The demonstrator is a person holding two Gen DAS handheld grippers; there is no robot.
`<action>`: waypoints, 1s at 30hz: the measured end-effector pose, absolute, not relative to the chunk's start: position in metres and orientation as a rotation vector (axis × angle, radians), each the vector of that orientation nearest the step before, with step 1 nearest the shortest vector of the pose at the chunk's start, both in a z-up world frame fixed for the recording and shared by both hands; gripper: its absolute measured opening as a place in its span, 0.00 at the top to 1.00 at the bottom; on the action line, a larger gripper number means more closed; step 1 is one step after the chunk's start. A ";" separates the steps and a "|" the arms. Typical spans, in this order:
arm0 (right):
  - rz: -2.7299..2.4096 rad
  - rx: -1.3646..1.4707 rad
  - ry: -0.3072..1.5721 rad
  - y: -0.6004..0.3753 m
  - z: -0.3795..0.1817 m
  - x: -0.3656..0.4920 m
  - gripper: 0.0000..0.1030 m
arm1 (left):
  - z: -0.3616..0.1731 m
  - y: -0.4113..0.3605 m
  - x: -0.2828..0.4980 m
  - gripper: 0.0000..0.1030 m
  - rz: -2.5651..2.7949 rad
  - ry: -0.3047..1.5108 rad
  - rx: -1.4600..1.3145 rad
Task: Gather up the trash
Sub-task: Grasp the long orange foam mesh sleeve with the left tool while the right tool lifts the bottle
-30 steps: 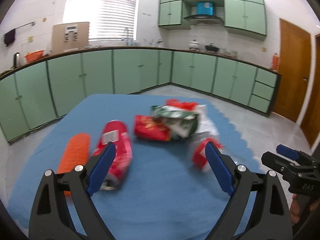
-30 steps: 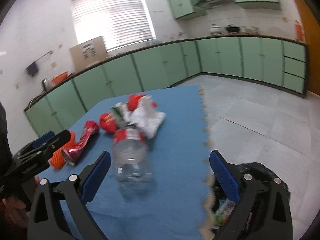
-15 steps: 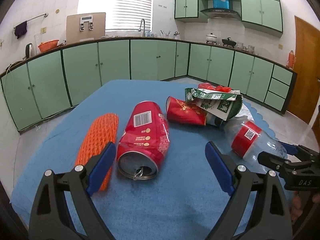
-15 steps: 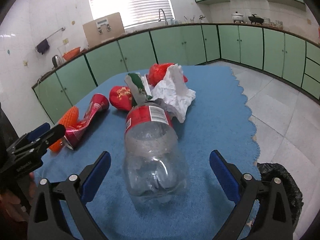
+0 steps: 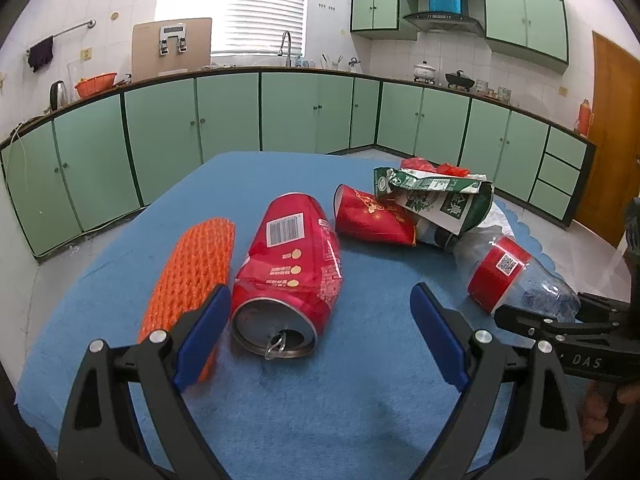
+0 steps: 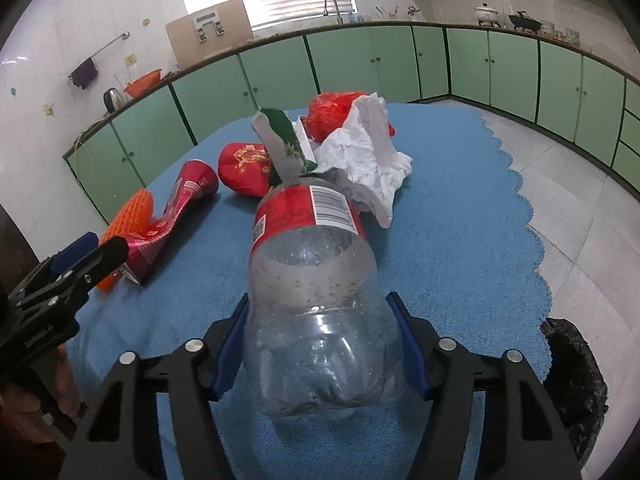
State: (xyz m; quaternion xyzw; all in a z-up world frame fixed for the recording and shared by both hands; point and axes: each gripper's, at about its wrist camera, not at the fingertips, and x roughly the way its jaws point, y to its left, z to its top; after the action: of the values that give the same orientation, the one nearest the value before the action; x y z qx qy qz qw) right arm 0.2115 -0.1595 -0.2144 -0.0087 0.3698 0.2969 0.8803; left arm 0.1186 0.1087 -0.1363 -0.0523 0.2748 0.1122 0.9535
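On the blue mat (image 5: 320, 408) lies a crushed red can (image 5: 288, 264), its open top between the pads of my left gripper (image 5: 320, 316), which is open and apart from it. An orange mesh sleeve (image 5: 188, 268) lies just left of that gripper's left pad. A clear plastic bottle with a red label (image 6: 312, 280) lies with its base toward me. My right gripper (image 6: 320, 320) is closing its jaws on that base, and both blue pads touch its sides. Behind it lie a red paper cup (image 6: 244, 168), a green carton (image 6: 284, 140), white tissue (image 6: 368, 156) and a red bag (image 6: 332, 112).
A black trash bag (image 6: 572, 364) stands on the tiled floor past the mat's scalloped right edge (image 6: 536, 248). Green kitchen cabinets (image 5: 160, 140) line the walls behind. The left gripper (image 6: 80, 256) shows at the left of the right wrist view.
The right gripper's jaws have come in from wide open to the sides of the bottle's base. Both grippers came down closer to the mat; the can now lies between the left pads.
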 end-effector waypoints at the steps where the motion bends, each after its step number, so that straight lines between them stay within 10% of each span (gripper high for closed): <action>1: 0.621 -0.020 0.766 -0.160 -0.214 0.210 0.39 | -0.137 0.109 0.118 0.15 0.230 0.560 -0.105; 30: 0.582 -0.054 0.773 -0.150 -0.215 0.197 0.40 | -0.154 0.189 0.084 0.16 0.378 0.594 -0.194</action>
State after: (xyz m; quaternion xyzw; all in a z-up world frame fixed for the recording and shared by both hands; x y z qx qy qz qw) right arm 0.1968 -0.1501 -0.2150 -0.0258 0.3716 0.2799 0.8848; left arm 0.0843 0.1892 -0.1537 -0.0950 0.2903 0.1848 0.9341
